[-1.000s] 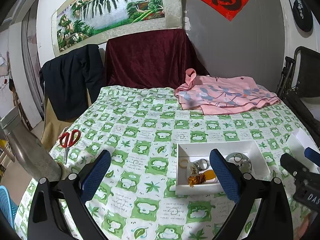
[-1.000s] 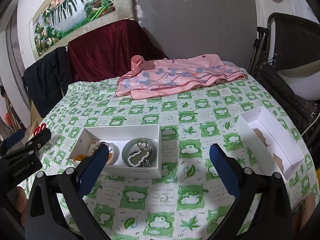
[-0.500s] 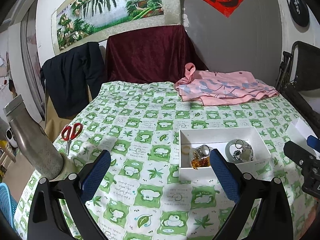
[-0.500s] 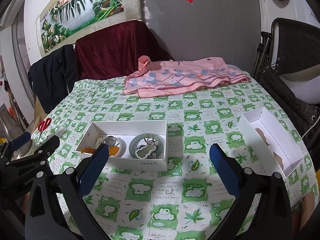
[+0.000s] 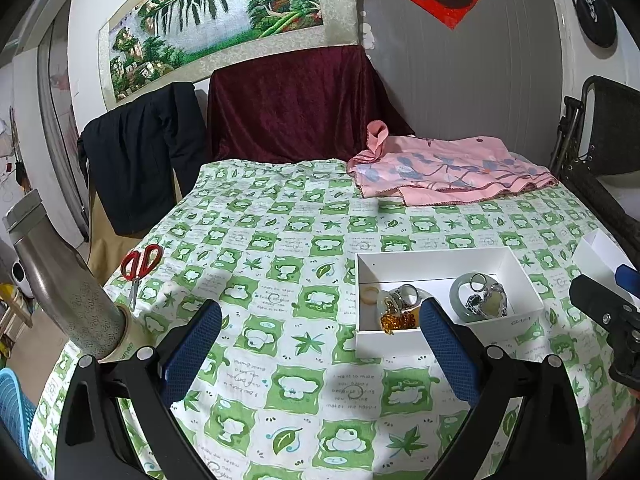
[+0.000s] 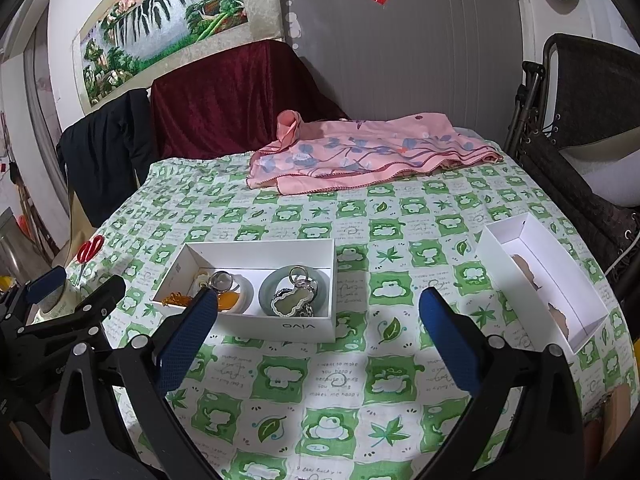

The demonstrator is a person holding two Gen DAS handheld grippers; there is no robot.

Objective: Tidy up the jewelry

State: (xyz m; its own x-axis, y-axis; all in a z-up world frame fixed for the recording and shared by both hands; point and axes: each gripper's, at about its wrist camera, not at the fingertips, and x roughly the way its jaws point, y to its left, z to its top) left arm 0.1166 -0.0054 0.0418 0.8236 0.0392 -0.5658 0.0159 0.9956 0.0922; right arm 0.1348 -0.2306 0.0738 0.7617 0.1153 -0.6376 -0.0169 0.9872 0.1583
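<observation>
both grippers hang over the bench with nothing in them. the left gripper has its blue-padded fingers spread wide apart above the green and white leaf-and-bear print tablecloth, and the right gripper is spread just as wide.

the jewelry sits in the open white cardboard box near the middle of the bench, with "vivo" printed upside down on its front wall. inside, on the right side, there's a pale green jade bangle with a silver-framed jade pendant lying over it. on the left side there's a silver ring, a string of amber beads and something orange, all bunched together, hard to tell apart. the right gripper's left finger covers part of that pile.

a second, narrow white box lies well apart to the right near the bench edge, with brownish patches on its floor.

also around: red-handled scissors at the left edge, a folded pink floral cloth at the far side, and a steel flask at the near left.
</observation>
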